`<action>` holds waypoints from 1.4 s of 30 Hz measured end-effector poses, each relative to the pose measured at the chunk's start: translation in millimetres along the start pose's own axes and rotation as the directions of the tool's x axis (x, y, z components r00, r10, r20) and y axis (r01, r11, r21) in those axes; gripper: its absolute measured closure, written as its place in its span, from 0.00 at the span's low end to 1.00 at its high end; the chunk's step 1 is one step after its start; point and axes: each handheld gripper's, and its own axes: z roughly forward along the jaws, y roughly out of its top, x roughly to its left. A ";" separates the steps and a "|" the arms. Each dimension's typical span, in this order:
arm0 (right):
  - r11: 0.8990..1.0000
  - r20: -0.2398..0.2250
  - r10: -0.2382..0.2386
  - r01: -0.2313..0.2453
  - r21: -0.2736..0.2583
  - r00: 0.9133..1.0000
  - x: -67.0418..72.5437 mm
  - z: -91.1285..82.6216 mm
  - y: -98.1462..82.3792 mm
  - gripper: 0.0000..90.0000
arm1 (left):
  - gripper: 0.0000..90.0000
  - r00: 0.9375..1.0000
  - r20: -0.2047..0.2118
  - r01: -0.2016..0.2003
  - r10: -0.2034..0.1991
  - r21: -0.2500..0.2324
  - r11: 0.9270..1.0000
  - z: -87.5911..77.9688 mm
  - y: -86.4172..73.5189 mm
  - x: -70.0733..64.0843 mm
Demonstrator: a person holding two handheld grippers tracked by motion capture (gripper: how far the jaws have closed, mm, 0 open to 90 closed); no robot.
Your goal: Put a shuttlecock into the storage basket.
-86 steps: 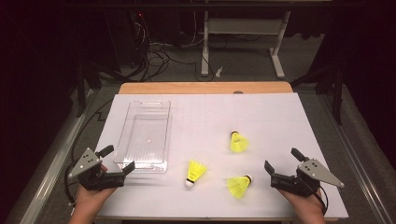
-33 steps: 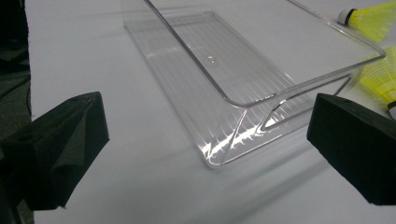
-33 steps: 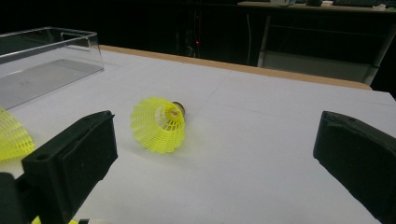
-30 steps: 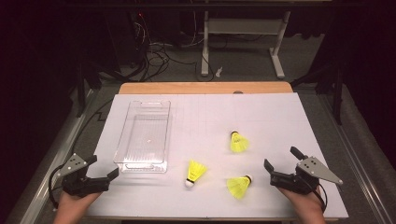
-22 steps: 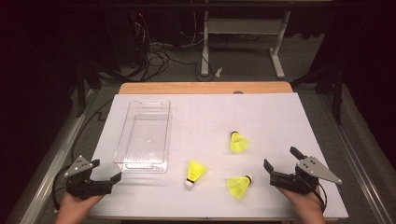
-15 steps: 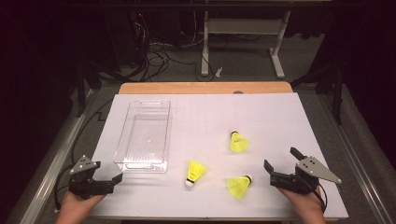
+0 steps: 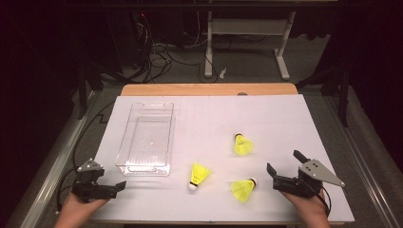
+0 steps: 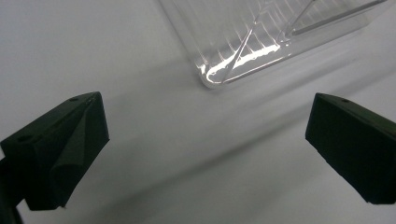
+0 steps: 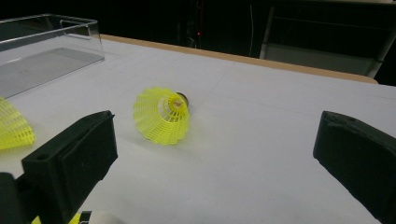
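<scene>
Both claws sit empty near the bottom of the high view: left gripper (image 7: 114, 187) at the lower left, jaws spread and touching nothing, right gripper (image 7: 280, 172) at the lower right, also spread wide. Three yellow shuttlecocks lie on the white table (image 7: 285, 123): the nearest one (image 7: 243, 188) just left of the right gripper, a middle one (image 7: 198, 175) at bottom center, and a far one (image 7: 243, 144) above them. Clear bin (image 7: 147, 137) sits empty in the left half of the frame. Over in the left gripper view, the two black jaws stand far apart at the lower corners with bare table between them, and the bin's corner (image 8: 243, 56) glints at the top. Right gripper view has the jaws wide at both lower corners too, the far shuttlecock (image 9: 162, 115) lying on its side left of center, with another yellow skirt (image 9: 14, 125) at the left edge. My guess is the job is dropping shuttlecocks into the bin, so I'd go for the nearest one, line up over the cork end rather than the mesh, and squeeze gently so the skirt doesn't crush.
</scene>
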 end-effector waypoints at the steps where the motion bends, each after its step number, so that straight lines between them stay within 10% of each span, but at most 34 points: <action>1: 1.000 -0.002 -0.004 0.004 0.001 1.000 0.5 0.2 0.2 0.00 | 0.01 1.000 -0.006 0.001 -0.001 0.011 1.000 1.3 -0.3 -1.5; 12: 1.000 0.012 0.016 -0.016 0.001 1.000 -2.7 -0.7 -1.0 0.00 | 0.01 0.998 -0.058 -0.012 0.018 0.097 0.995 10.1 7.4 -15.7; 22: 1.000 0.013 0.025 -0.025 -0.007 1.000 -2.6 -2.4 0.7 0.00 | 0.01 0.995 -0.099 0.012 0.013 0.246 0.969 10.1 17.3 -15.8; 42: 1.000 0.007 0.012 -0.012 0.007 1.000 0.3 -0.6 -0.3 0.00 | 0.01 0.989 -0.131 -0.008 0.063 0.384 0.923 15.0 9.0 -28.1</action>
